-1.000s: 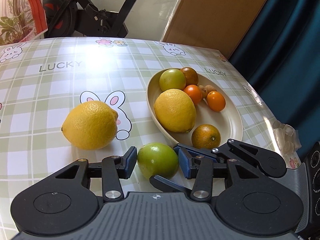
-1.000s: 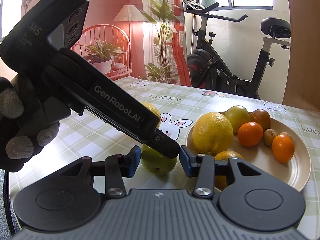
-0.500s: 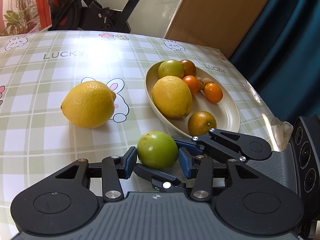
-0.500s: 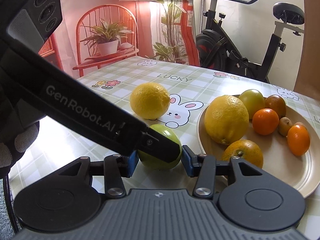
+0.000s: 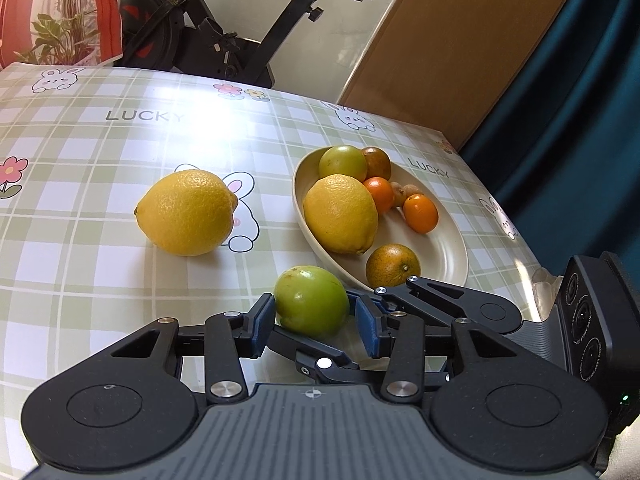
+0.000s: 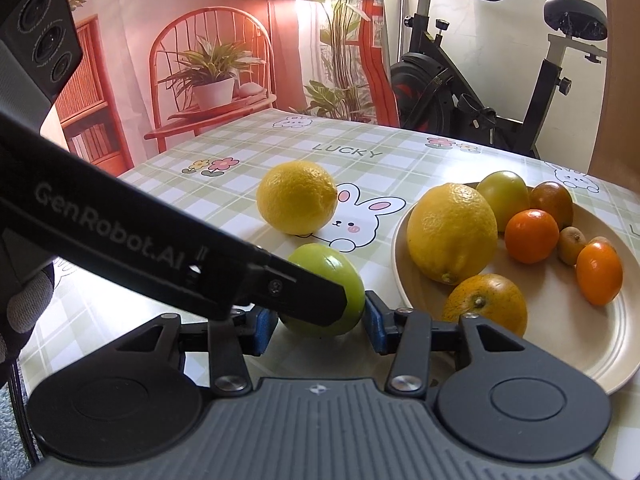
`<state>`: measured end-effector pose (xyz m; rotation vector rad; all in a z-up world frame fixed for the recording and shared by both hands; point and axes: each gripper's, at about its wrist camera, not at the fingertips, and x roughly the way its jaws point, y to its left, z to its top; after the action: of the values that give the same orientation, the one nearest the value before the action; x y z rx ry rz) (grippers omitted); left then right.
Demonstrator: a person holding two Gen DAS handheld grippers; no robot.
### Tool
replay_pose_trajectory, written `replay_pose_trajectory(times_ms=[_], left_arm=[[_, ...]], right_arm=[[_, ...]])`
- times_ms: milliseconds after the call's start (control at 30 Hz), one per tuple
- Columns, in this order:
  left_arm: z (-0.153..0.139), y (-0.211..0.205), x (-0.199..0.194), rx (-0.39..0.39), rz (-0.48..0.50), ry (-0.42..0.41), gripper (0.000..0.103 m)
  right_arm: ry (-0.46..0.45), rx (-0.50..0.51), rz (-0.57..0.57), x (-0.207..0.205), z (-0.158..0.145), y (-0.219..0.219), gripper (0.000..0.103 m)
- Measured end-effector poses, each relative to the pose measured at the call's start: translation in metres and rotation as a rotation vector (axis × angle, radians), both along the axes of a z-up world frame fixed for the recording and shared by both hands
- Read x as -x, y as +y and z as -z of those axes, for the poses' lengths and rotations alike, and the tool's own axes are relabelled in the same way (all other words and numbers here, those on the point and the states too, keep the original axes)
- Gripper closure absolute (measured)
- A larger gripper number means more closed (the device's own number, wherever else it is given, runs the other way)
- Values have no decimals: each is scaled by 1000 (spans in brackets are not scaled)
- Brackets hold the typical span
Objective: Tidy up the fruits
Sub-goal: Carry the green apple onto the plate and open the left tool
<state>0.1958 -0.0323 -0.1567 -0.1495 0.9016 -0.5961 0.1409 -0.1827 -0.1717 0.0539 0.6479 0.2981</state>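
A: What do we have nearest, right at our own fingers?

B: Between the blue pads of our left gripper [image 5: 315, 326] sits the green fruit [image 5: 311, 299], resting on the checked tablecloth [image 5: 80, 264]. The left pad touches its side; at the right pad we see a thin gap, so we call those jaws apart around it, not clamped.

A: And our right gripper [image 6: 318, 326]?

B: It brackets the same green fruit [image 6: 344, 276] from the other side. The left gripper's finger crosses in front and hides the contact, so we cannot tell whether our right pads press it or only stand near. A gloved hand [image 6: 20, 312] shows at our left edge.

A: Farther out?

B: Ahead and right of the left gripper lies the cream plate [image 5: 448, 248], holding a speckled orange [image 5: 393, 266] nearest us, a big lemon [image 5: 340, 214], then small oranges and a yellow-green fruit behind. Ahead and left, a second lemon [image 5: 186, 212] lies loose on the cloth, well apart from the plate.

A: Beyond the table?

B: An exercise bike [image 5: 208, 36].
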Motion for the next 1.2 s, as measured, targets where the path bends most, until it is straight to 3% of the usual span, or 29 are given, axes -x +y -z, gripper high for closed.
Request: replay_pose_trajectory(times_ms=[700,900,1200], left_arm=[[-34,-33,9,15,65,-93,58],[-43,-66,2,-7,131,-129,58],[-40,-108,-14,-74,187,-152,58]], right_arm=[[-205,-66,137,40,-19,-24,55],[-257,-88,242,47,-22,-43,55],[-225,-138,394,41,-22,-72,55]])
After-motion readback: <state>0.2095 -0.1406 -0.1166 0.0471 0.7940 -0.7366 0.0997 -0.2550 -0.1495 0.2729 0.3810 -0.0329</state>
